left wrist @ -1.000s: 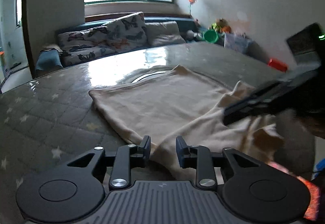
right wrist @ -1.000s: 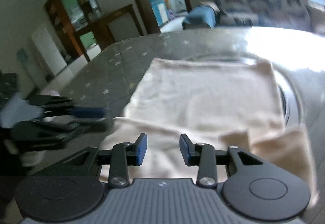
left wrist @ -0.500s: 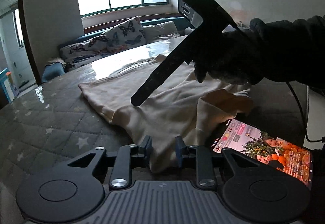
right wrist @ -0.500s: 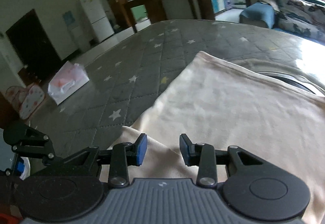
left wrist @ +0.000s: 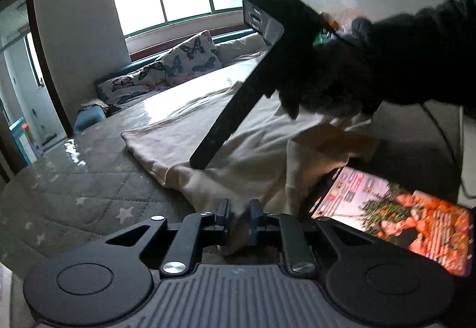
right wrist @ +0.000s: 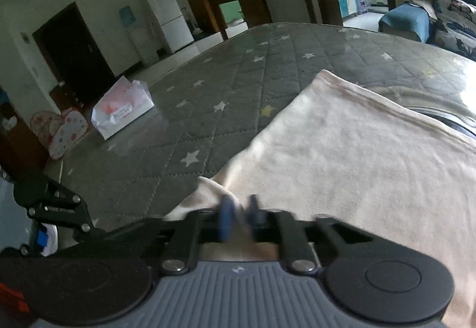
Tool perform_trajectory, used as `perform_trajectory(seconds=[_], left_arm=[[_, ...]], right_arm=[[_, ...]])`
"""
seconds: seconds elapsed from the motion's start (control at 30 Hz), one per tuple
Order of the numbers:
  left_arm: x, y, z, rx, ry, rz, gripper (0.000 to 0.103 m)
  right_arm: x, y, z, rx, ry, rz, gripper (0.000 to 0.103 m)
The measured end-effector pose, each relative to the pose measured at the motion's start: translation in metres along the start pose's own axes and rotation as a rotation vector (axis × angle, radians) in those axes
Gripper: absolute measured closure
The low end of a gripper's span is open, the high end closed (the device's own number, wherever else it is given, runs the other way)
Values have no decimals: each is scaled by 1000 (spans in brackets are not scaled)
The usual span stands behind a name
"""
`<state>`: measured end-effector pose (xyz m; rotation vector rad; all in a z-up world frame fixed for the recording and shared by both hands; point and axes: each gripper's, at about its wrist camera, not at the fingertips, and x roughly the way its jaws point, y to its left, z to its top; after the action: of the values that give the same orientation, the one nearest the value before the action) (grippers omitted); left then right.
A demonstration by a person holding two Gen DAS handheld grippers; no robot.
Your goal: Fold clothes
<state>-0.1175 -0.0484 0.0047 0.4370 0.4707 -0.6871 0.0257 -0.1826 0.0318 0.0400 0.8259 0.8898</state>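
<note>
A cream garment (left wrist: 238, 134) lies spread on the grey star-quilted table (left wrist: 74, 194). My left gripper (left wrist: 239, 219) is shut on a near corner fold of it. The right gripper (left wrist: 200, 160), held by a dark-gloved hand (left wrist: 342, 84), slants down from the upper right, and its tip touches the garment's left edge. In the right wrist view the garment (right wrist: 357, 155) fills the right half. The right gripper (right wrist: 239, 218) has blurred blue pads pinched on a raised fold at the cloth's near edge. Part of the left gripper (right wrist: 56, 203) shows at lower left.
A phone (left wrist: 389, 209) with a lit screen lies on the table, right of the garment and touching its folded part. A white tissue pack (right wrist: 122, 110) sits far off on the table. A sofa with butterfly cushions (left wrist: 178, 66) stands beyond the table.
Both grippers' fingers have closed from open onto folds of the cream garment. The right gripper has dropped lower, to the garment's near left edge.
</note>
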Motion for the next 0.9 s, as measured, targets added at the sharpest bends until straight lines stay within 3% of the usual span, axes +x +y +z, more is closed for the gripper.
perform_trajectory(seconds=[0.13, 0.4, 0.6, 0.77, 0.9], left_arm=[[-3, 3, 0, -34, -18, 24, 98], [-29, 25, -3, -175, -59, 109, 99], [-34, 33, -20, -233, 7, 133, 99], [-42, 44, -22, -260, 35, 126, 97], [-41, 55, -2, -294, 11, 112, 97]], right_arm=[[-7, 9, 4, -13, -36, -6, 100], [-4, 30, 20, -50, -84, 19, 100], [20, 27, 25, 4, -82, 42, 95], [-20, 14, 25, 29, -136, -51, 94], [-49, 7, 6, 45, -116, -136, 94]])
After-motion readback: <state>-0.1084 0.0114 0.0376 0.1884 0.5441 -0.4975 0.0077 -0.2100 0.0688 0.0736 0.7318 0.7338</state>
